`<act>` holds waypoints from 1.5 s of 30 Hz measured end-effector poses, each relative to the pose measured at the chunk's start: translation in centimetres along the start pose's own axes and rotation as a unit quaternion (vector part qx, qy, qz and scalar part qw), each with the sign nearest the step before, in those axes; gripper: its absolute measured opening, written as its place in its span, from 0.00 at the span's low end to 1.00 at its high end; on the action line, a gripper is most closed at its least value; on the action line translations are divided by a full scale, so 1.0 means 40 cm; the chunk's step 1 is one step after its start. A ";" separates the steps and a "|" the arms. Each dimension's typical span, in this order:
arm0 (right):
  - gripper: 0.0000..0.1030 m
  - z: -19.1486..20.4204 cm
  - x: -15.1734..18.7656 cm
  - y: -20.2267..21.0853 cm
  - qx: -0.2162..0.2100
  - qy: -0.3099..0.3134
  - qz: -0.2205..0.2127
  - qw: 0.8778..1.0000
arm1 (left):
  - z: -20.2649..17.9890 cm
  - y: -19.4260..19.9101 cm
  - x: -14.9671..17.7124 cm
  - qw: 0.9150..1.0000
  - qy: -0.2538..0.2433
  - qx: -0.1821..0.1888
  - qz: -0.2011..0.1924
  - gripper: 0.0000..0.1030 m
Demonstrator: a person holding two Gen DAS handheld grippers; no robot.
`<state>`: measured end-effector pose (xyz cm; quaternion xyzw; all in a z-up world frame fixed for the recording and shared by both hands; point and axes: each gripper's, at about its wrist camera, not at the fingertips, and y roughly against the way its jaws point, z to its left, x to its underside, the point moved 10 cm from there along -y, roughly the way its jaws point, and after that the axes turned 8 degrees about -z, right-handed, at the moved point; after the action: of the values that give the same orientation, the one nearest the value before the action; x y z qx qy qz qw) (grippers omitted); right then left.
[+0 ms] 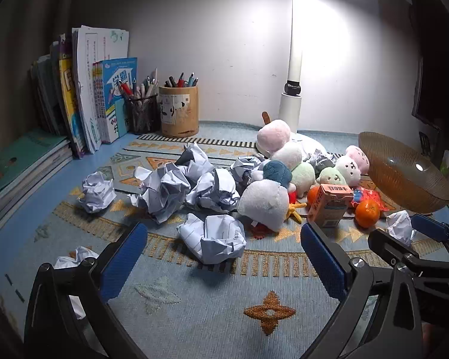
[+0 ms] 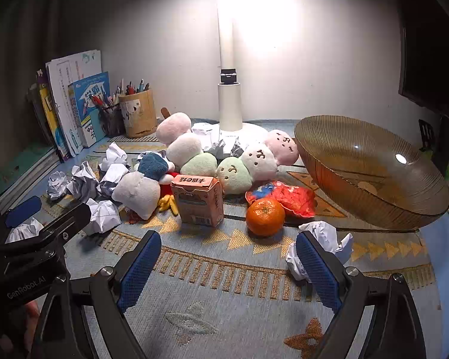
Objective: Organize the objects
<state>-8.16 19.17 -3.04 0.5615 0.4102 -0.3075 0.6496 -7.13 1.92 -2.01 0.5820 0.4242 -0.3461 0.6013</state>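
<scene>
Two hand-held grippers are hovering over a cluttered desk point(image 1: 12, 248) covered by a woven blue mat point(image 1: 212, 308) with gold geometric motifs. The left hand-held gripper point(image 1: 223, 260), at the bottom of the left wrist frame, is standing released, its ribbed blue pads spread wide with nothing between them; a crumpled ball of lined paper point(image 1: 215, 237) is lying just beyond the tips at frame centre. More crumpled paper balls point(image 1: 179, 184) are heaping up left of centre. The right hand-held gripper point(image 2: 229, 264), low in the right wrist frame, is likewise gaping empty, its right pad partly covering a small paper wad point(image 2: 326, 239). Just above it, a dimpled mandarin orange point(image 2: 265, 217) is sitting beside a pink cardboard carton point(image 2: 199, 202) and a crinkly red snack packet point(image 2: 296, 199). Round plush toys point(image 2: 248, 164) in pastel fleece are crowding the white lamp base point(image 2: 248, 130). A ribbed amber glass bowl point(image 2: 371, 176) is tilting at right. Upright books point(image 2: 74, 110), a black mesh pen cup point(image 2: 110, 122) and a bamboo pen holder point(image 2: 137, 113) are lining the upper left.
</scene>
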 end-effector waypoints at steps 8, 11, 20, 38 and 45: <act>0.84 0.011 -0.002 0.004 0.001 0.010 -0.004 1.000 | 0.015 0.031 -0.011 0.999 0.028 0.026 0.002 0.99; 0.83 0.039 0.000 0.006 -0.010 0.019 0.006 1.000 | 0.072 0.104 -0.036 1.000 0.028 0.008 -0.003 0.99; 0.81 0.332 0.013 -0.033 -0.135 0.042 0.078 0.987 | 0.367 0.177 0.053 0.996 -0.001 -0.078 0.052 0.99; 0.36 0.413 0.056 -0.155 -0.146 0.045 0.133 0.979 | 0.336 0.070 0.157 0.991 0.037 -0.003 0.131 0.44; 0.36 0.314 0.015 -0.043 -0.153 0.014 0.103 0.983 | 0.200 0.120 0.069 0.994 0.023 0.042 0.101 0.44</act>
<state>-7.01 6.58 -3.96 0.4986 0.4014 -0.1651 0.7504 -0.81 -5.41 -2.86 0.6545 0.3620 -0.2878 0.5981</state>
